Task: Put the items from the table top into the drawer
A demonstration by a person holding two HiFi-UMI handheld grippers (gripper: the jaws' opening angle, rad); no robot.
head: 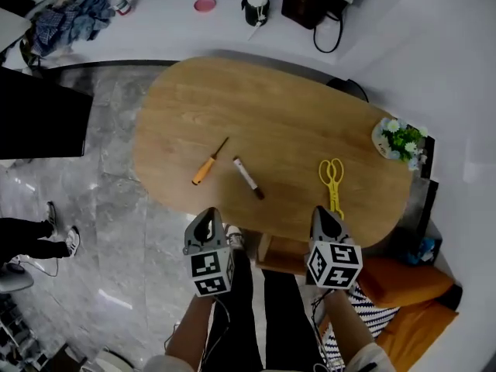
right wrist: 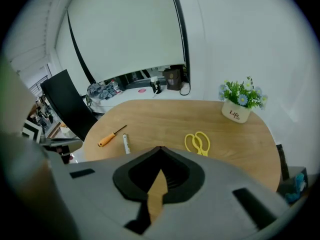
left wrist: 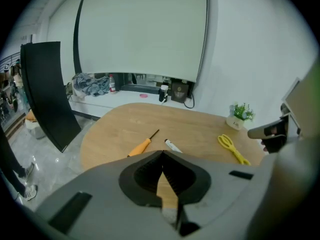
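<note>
Grey tools, nearest: how were they?
— You held your left tool (head: 208, 214) and right tool (head: 322, 211) both closed and empty, just short of the worktop (head: 294, 107).
And the items?
— Three lay near your edge, one of each: yellow scissors (head: 332, 178), a marker (head: 248, 177) and an orange-handled screwdriver (head: 209, 163). All looked light and stiff. The handle, the mid-barrel and the scissors' pivot seemed the places to pinch. Farthest stood one flower pot (head: 399, 139).
</note>
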